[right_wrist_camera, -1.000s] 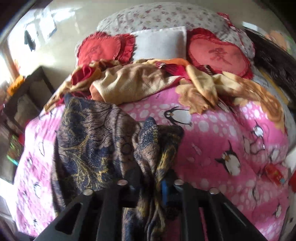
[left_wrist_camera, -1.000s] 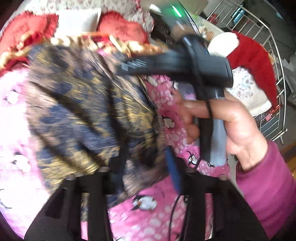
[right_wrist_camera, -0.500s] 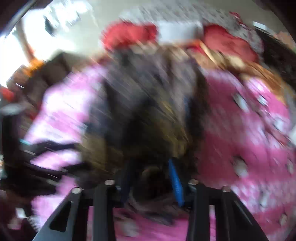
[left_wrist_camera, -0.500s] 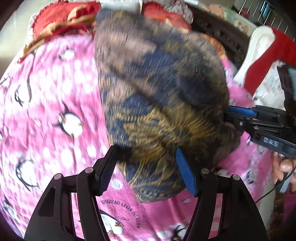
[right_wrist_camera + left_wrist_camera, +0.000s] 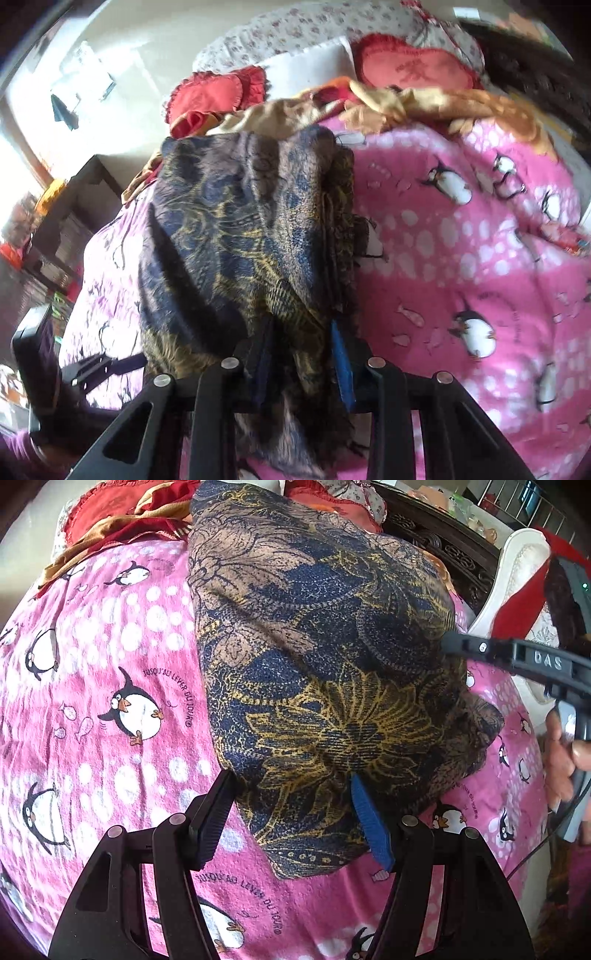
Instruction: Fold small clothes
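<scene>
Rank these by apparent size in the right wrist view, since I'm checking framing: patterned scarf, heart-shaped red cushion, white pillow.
1. patterned scarf, by far the largest, though it is nearest the lens.
2. heart-shaped red cushion.
3. white pillow, partly hidden, so its ranking against the cushion is unsure.

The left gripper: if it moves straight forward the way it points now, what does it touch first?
Most likely the dark patterned cloth: the open left gripper already has it between its fingers, with the pink penguin blanket beneath.
</scene>
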Motion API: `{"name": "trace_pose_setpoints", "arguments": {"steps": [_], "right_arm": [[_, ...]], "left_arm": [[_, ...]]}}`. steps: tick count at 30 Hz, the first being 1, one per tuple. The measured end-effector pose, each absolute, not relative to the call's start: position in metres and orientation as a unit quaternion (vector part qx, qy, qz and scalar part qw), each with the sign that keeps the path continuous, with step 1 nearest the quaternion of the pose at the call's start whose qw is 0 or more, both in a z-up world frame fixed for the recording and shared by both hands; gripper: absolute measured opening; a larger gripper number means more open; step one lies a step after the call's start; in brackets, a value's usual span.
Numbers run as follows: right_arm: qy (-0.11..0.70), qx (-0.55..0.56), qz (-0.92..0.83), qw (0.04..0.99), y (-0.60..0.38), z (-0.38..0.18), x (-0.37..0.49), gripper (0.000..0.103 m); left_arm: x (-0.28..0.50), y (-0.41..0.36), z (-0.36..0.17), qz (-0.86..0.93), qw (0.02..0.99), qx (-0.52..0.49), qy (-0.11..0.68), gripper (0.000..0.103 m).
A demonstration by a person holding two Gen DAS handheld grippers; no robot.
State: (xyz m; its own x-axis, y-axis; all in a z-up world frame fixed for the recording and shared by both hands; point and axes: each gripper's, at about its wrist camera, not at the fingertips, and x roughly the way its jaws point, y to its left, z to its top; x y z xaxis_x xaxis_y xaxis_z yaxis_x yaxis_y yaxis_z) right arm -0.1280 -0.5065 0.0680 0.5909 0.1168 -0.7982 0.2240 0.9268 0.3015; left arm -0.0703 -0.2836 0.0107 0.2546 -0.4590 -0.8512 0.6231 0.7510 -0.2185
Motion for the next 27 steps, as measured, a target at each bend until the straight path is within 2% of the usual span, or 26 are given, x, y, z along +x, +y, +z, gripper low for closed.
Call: {"name": "trace_pose_setpoints", "arguments": {"steps": [4, 5, 8, 12, 13, 14, 16, 17, 18, 19, 23, 27], "right_arm": [[0.423, 0.189, -0.056, 0.884, -0.517, 0.08, -0.14, 0.009], [0.432, 0.191, -0.066, 0.879, -0.521, 0.073, -0.138, 0.003], [0.443, 0.209, -0.068, 0.869, -0.528, 0.061, -0.138, 0.003], [0.422, 0.233, -0.047, 0.875, -0.528, 0.084, -0.159, 0.007], [0.423, 0.222, -0.038, 0.878, -0.522, 0.09, -0.163, 0.012], [0.427, 0.213, -0.03, 0.878, -0.515, 0.091, -0.166, 0.028], [0.441, 0.205, -0.022, 0.874, -0.504, 0.084, -0.168, 0.047], [0.446, 0.205, -0.016, 0.871, -0.499, 0.078, -0.168, 0.045], [0.452, 0.204, -0.011, 0.868, -0.497, 0.071, -0.169, 0.033], [0.463, 0.197, -0.011, 0.864, -0.492, 0.062, -0.17, 0.006], [0.48, 0.206, -0.042, 0.852, -0.506, 0.045, -0.172, 0.004], [0.426, 0.205, -0.043, 0.88, -0.516, 0.083, -0.165, 0.009]], "left_arm": [[-0.071, -0.283, 0.008, -0.348, 0.786, 0.082, 0.505, 0.065], [-0.071, -0.285, 0.007, -0.347, 0.786, 0.086, 0.505, 0.065], [-0.073, -0.282, 0.011, -0.345, 0.787, 0.082, 0.504, 0.065], [-0.077, -0.278, 0.025, -0.344, 0.804, 0.082, 0.478, 0.065], [-0.078, -0.278, 0.027, -0.345, 0.807, 0.082, 0.472, 0.065], [-0.079, -0.28, 0.029, -0.346, 0.81, 0.084, 0.466, 0.065], [-0.078, -0.286, 0.026, -0.346, 0.807, 0.092, 0.47, 0.065], [-0.078, -0.29, 0.021, -0.344, 0.803, 0.095, 0.477, 0.065], [-0.078, -0.291, 0.018, -0.341, 0.803, 0.097, 0.479, 0.065], [-0.079, -0.291, 0.016, -0.34, 0.802, 0.1, 0.48, 0.065], [-0.078, -0.29, 0.016, -0.343, 0.8, 0.097, 0.483, 0.065], [-0.063, -0.283, 0.029, -0.334, 0.817, 0.075, 0.464, 0.065]]}}
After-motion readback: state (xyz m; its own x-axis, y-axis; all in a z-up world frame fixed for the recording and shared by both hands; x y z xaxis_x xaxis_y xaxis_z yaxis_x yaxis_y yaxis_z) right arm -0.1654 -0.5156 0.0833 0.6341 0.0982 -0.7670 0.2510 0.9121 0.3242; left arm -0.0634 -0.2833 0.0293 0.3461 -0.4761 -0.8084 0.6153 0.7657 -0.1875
